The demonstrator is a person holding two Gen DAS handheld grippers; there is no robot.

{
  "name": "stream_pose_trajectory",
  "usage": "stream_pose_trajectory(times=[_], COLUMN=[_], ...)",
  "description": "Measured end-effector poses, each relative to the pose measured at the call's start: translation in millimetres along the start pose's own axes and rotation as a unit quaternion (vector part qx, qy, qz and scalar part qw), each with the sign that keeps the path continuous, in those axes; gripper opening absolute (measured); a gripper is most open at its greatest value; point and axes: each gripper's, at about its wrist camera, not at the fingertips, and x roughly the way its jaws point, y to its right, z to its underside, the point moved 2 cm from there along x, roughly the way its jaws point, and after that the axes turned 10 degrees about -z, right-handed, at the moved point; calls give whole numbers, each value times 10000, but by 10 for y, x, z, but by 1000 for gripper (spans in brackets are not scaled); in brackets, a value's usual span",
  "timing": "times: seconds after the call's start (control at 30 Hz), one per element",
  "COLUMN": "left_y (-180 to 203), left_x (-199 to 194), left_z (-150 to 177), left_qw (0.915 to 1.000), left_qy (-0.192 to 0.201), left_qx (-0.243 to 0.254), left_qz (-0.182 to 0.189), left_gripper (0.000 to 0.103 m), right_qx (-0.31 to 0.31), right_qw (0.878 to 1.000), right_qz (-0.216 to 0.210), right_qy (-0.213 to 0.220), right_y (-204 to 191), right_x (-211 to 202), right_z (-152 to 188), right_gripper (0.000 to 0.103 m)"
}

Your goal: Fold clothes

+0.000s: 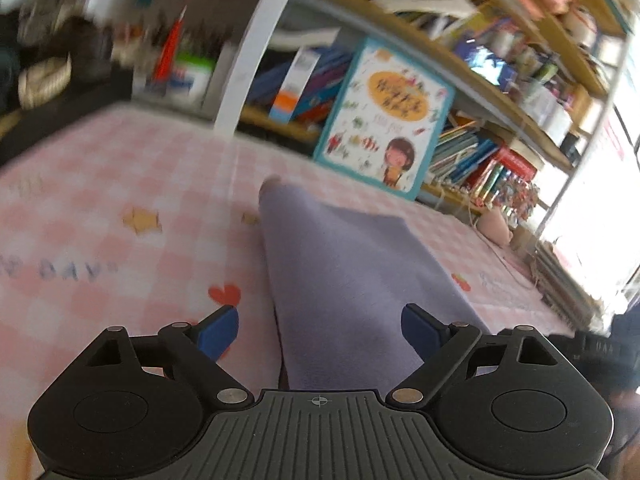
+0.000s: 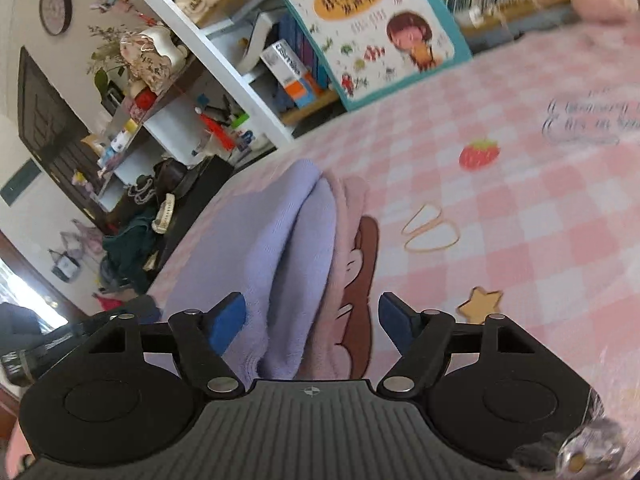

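The left tool has its blue fingertips spread wide, with nothing between them. It hangs over the near end of a lilac garment that lies on a surface under a pink checked cloth printed with stars, hearts and lettering. In this view the garment runs away from the tool as a long folded strip, narrowing to a rounded far end.

The right tool is likewise spread, its blue fingertips standing on either side of the garment's near end without closing on it. From this side the lilac cloth shows as two thick folds lying side by side, and beside them on the right sits a pink piece of cloth with a brown cartoon print; whether it belongs to the same garment is unclear.

Beyond the checked cloth, a large picture book with a teal border leans against crowded bookshelves.
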Motion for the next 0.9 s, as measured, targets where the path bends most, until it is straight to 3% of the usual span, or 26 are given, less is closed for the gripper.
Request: stream_pose_trajectory(times=[0.1,0.2,0.33,0.5,0.67,0.9], left_y=[-37,-73,-121,-39,44,-101], left_x=[97,194,323,220,112,232], left_z=[7,14,23,45,100,111], left_qw=[9995,9980,9945,9949,9948,9892], left_qy=[-187,-373,-622,-699,-760,-978], left_qx=[-223,-446,-742,-556,-330,-709], left_qz=[120,239,398,466,587,835], left_gripper=[89,78,69,66,66,73], right_qx=[89,117,-56,-899,-1397,-362], right_qw=[9999,9995,9995,9958,9895,9984], right_qz=[-62,-208,-164,-18,213,-76], right_qy=[-115,-207,-258,-177,-299,-424], right_y=[-4,-26,-94,-346,-503,-192], right_x=[103,198,268,120,-25,42], right_z=[6,6,51,169,296,234], right_gripper=[71,69,45,35,35,61])
